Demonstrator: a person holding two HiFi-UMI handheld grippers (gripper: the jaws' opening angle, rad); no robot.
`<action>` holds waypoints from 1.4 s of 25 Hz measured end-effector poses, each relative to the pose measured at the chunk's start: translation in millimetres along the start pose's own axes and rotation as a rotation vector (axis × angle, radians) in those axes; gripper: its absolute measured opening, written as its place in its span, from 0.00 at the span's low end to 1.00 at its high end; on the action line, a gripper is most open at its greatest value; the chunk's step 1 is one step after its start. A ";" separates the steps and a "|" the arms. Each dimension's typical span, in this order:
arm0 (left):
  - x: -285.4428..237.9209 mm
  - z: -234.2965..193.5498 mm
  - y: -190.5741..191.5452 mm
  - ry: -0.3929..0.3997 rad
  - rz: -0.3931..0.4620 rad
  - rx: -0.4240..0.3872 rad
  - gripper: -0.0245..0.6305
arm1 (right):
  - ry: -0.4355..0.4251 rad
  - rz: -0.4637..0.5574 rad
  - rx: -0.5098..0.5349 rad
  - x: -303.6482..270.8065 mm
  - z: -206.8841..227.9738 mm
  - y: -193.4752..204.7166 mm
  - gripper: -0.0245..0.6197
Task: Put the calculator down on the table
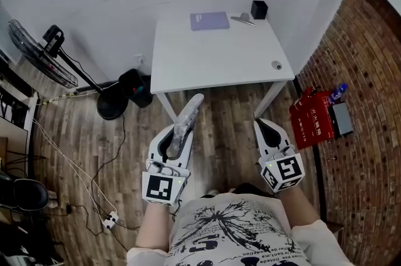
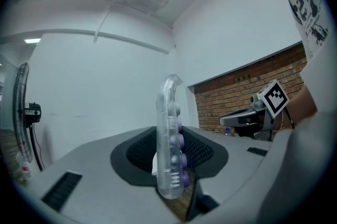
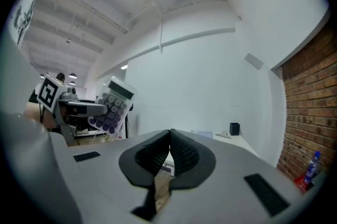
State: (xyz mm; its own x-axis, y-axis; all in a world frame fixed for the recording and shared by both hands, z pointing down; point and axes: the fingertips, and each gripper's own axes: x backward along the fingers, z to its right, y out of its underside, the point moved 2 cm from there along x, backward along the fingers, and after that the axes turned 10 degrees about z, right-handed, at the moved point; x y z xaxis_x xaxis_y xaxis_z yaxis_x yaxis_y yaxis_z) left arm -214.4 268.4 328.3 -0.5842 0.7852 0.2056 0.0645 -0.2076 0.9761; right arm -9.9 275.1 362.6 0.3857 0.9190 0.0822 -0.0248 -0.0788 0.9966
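My left gripper (image 1: 180,134) is shut on a clear calculator with purple keys (image 1: 188,116), which sticks out forward over the wooden floor, short of the white table (image 1: 219,58). In the left gripper view the calculator (image 2: 169,133) stands edge-on between the dark pads, keys facing right. My right gripper (image 1: 262,124) is shut and holds nothing; its pads meet at the tips (image 3: 169,134). The right gripper view also shows the calculator (image 3: 111,104) at the left, keys toward the camera. Both grippers point level at the table.
On the table lie a purple notebook (image 1: 209,20), a black box (image 1: 259,9), a grey tool (image 1: 242,19) and a small round thing (image 1: 276,64). A fan (image 1: 42,53) stands at the left, and a red box (image 1: 311,119) with a bottle (image 1: 338,91) sits by the brick wall. Cables and a power strip (image 1: 110,219) lie on the floor.
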 end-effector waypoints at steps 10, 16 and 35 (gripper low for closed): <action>-26.3 -33.6 34.4 -0.049 -0.038 0.002 0.26 | -0.036 -0.021 0.010 -59.7 19.3 28.2 0.06; -93.2 -53.6 52.2 -0.114 -0.053 -0.012 0.26 | -0.116 -0.038 -0.002 -126.0 70.6 44.4 0.06; -333.3 -84.0 115.5 -0.172 -0.120 0.011 0.26 | -0.239 -0.062 -0.004 -309.6 257.2 60.3 0.06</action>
State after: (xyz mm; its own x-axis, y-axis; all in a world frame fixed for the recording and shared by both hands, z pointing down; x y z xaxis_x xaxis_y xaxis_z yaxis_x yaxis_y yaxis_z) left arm -80.3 -66.3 366.6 -0.4411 0.8924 0.0955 0.0116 -0.1007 0.9948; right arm 106.4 -113.5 395.3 0.5941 0.8042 0.0169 0.0023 -0.0227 0.9997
